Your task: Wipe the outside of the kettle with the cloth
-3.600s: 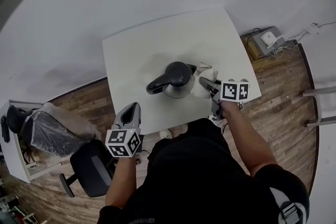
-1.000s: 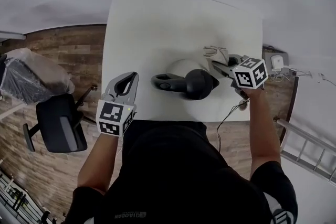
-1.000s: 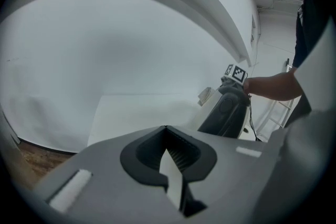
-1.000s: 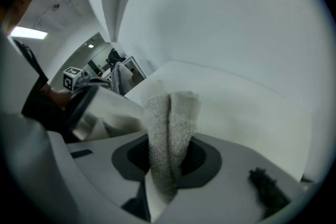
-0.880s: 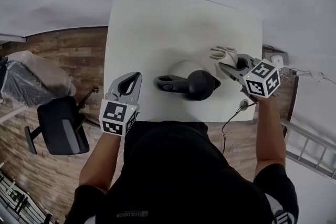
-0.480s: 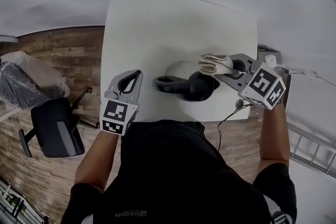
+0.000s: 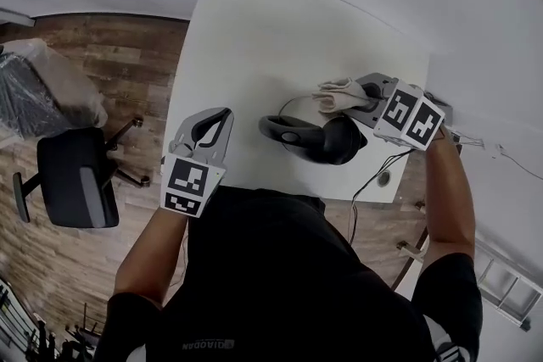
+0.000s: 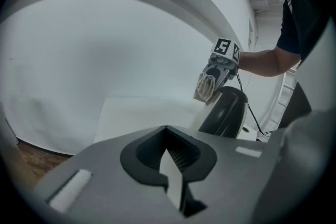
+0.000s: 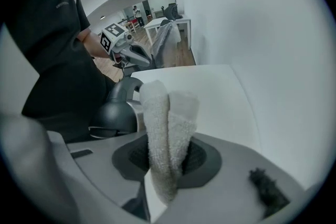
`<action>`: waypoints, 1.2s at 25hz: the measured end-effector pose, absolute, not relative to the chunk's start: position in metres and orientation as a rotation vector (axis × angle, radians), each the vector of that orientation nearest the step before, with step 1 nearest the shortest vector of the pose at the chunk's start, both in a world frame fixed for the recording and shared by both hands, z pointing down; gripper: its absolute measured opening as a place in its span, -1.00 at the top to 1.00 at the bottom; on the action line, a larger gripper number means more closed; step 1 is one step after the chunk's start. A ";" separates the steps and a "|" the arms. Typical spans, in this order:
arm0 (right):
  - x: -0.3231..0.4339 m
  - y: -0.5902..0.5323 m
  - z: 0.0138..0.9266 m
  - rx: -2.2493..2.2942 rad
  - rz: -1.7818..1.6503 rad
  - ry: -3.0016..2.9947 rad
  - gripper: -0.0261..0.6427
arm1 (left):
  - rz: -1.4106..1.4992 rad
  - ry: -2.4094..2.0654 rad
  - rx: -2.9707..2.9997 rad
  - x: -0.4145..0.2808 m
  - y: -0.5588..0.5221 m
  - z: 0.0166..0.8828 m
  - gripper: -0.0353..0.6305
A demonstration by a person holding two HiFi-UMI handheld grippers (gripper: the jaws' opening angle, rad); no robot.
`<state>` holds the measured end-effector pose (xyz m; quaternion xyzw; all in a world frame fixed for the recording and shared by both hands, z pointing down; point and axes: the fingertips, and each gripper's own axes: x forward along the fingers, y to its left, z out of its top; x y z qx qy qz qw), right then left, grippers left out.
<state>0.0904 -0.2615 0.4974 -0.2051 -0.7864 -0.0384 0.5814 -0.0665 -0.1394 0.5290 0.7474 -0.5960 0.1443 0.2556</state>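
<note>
Near white table's (image 7: 254, 38) front-right edge, folded white cloth (image 7: 337, 95) pinched in right gripper (image 7: 356, 92) just beyond dark kettle (image 7: 327, 140); left gripper (image 7: 213, 118) closed, empty, farther.

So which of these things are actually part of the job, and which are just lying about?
Part of the job: kettle; cloth, clamped in the right gripper; table under them.

Just about: left gripper, jaws together on nothing; black office chair; plastic-wrapped chair.
</note>
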 end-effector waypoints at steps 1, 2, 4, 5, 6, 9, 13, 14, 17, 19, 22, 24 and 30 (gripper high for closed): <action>0.086 -0.262 0.503 -0.505 -0.090 -1.822 0.63 | 0.384 -1.627 2.017 -0.068 -0.137 0.530 0.87; 0.081 -0.262 0.509 -0.530 -0.089 -1.809 0.63 | 0.374 -1.633 2.003 -0.070 -0.134 0.530 0.87; 0.072 -0.262 0.526 -0.577 -0.081 -1.771 0.63 | 0.348 -1.640 1.974 -0.070 -0.129 0.532 0.87; 0.069 -0.262 0.536 -0.598 -0.078 -1.742 0.63 | 0.341 -1.645 1.963 -0.069 -0.127 0.532 0.87; 0.066 -0.262 0.546 -0.616 -0.077 -1.712 0.63 | 0.335 -1.649 1.957 -0.068 -0.126 0.532 0.87; 0.065 -0.266 0.576 -0.648 -0.075 -1.635 0.63 | 0.333 -1.641 1.982 -0.060 -0.121 0.528 0.87; 0.069 -0.273 0.614 -0.667 -0.079 -1.561 0.63 | 0.351 -1.650 2.005 -0.053 -0.113 0.525 0.87; 0.070 -0.273 0.621 -0.672 -0.077 -1.548 0.63 | 0.353 -1.660 1.999 -0.053 -0.111 0.523 0.87; 0.073 -0.274 0.638 -0.679 -0.078 -1.520 0.63 | 0.363 -1.690 1.973 -0.057 -0.104 0.519 0.87; 0.073 -0.275 0.648 -0.674 -0.072 -1.517 0.63 | 0.360 -1.703 1.953 -0.059 -0.100 0.519 0.87; 0.071 -0.283 0.649 -0.635 -0.057 -1.557 0.63 | 0.353 -1.707 1.940 -0.058 -0.097 0.520 0.87; 0.066 -0.291 0.630 -0.591 -0.058 -1.638 0.63 | 0.356 -1.708 1.944 -0.059 -0.099 0.520 0.87; 0.067 -0.285 0.505 -0.594 -0.133 -1.881 0.63 | 0.396 -1.665 2.043 -0.051 -0.115 0.512 0.87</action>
